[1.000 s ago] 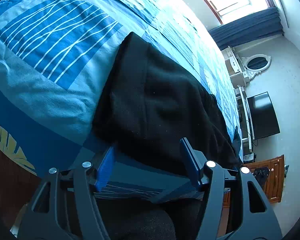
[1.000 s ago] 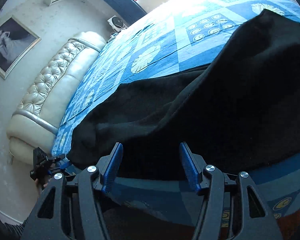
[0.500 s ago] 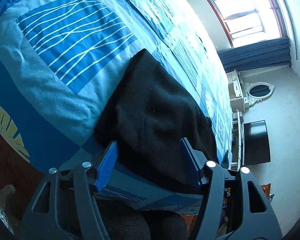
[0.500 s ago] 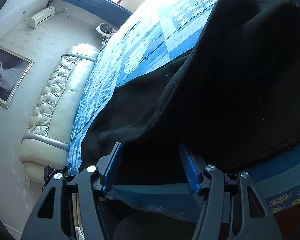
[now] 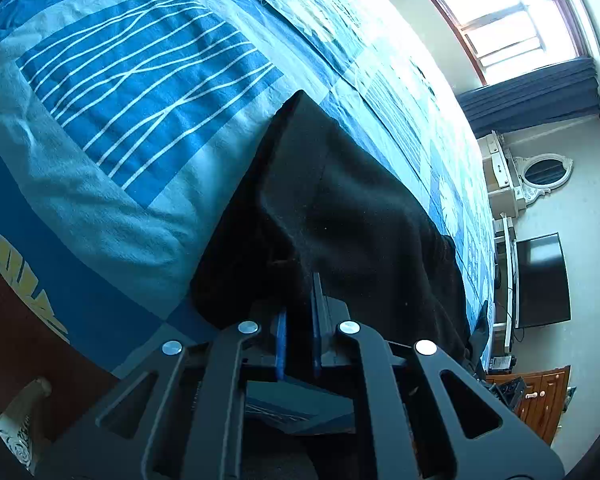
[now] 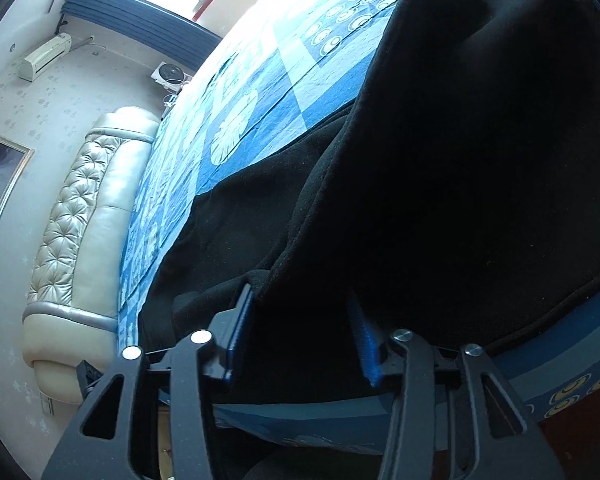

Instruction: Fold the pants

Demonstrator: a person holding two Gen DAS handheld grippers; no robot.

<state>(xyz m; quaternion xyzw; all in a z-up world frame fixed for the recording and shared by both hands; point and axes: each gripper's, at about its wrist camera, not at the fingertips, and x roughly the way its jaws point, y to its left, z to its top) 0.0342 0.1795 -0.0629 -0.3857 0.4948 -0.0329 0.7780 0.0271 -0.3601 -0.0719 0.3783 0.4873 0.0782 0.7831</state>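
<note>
Between the blue pads of the left hand-held gripper (image 5: 299,312), a fold of the black pants (image 5: 340,216) is pinched, the two fingers drawn nearly together with only the cloth between them. Ahead of that gripper the pants run away over the bed (image 5: 140,92), whose blue patchwork cover lies bare to its left, and the cloth rises to a peaked corner straight in front of the fingers. To its right, past the bed's far edge, a dark TV (image 5: 542,280) stands against the wall, with a window (image 5: 508,20) further ahead. On the other side, the right hand-held gripper (image 6: 304,320) has its jaws closing on a thick bunch of the same pants (image 6: 460,168); cloth fills the gap and seems to press against both pads, though the dark fabric makes the contact hard to judge. Ahead of and to the right of this gripper the pants spread in a wide black mass over the bed (image 6: 260,92), one hem edge crossing just in front of the left finger. Left of it, a padded cream headboard (image 6: 76,216) lines the wall.
</note>
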